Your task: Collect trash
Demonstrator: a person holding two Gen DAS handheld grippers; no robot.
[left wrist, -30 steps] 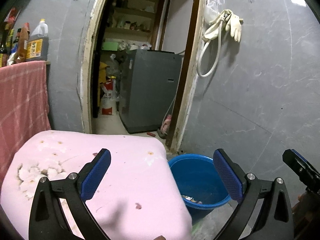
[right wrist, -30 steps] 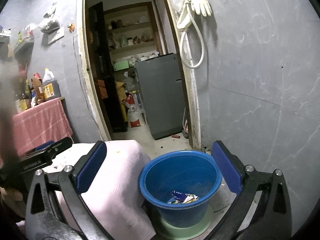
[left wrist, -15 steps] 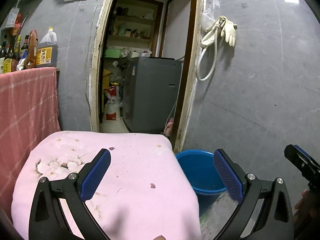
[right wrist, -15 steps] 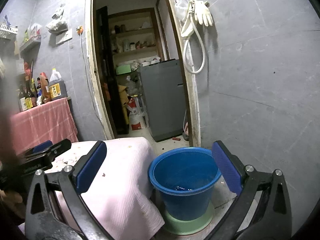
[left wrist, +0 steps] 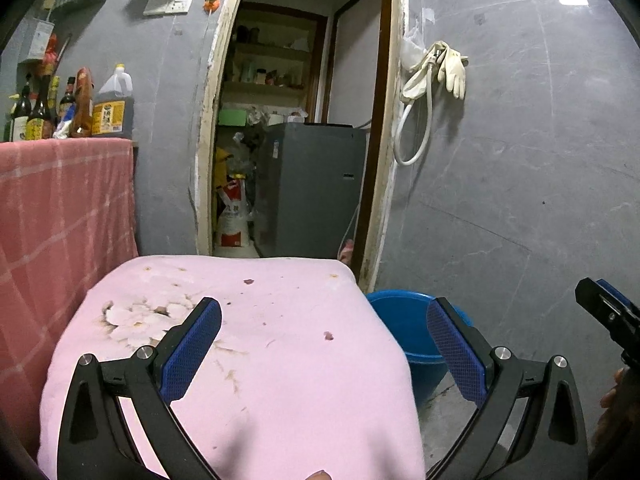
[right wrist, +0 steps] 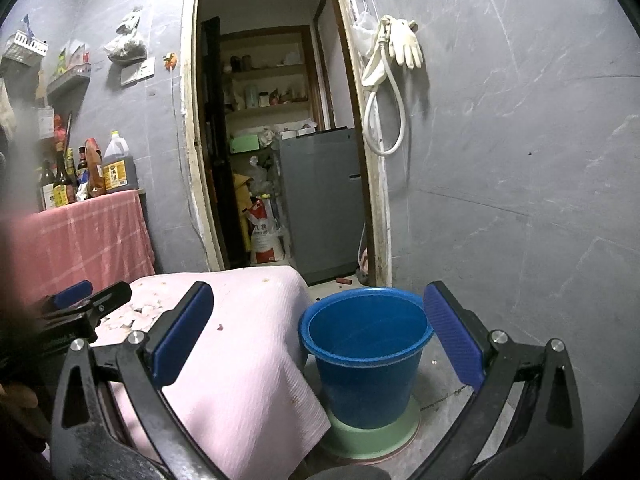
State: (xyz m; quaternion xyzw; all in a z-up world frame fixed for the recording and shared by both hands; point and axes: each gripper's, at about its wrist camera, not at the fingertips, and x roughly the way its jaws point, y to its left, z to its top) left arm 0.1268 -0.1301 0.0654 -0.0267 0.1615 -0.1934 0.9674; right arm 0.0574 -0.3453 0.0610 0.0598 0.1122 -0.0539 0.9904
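Both the left gripper [left wrist: 324, 344] and right gripper [right wrist: 318, 330] hang spread wide and empty above the pink-covered table [left wrist: 280, 360], the blue bucket [right wrist: 366, 354] standing just beside it, apparently positioned to take trash.

Pink cloth [left wrist: 280, 360], stained, covers a near surface at left. Farther left, a red checked cloth [left wrist: 60, 208] hangs below bottles and an oil jug [left wrist: 113, 108]. Open doorway [right wrist: 272, 152] far centre: grey appliance [right wrist: 322, 196], printed sack [right wrist: 266, 240], cluttered shelves [right wrist: 268, 84]. White rubber gloves [right wrist: 404, 42] and looped hose [right wrist: 384, 120] hang on the grey wall right of the frame.
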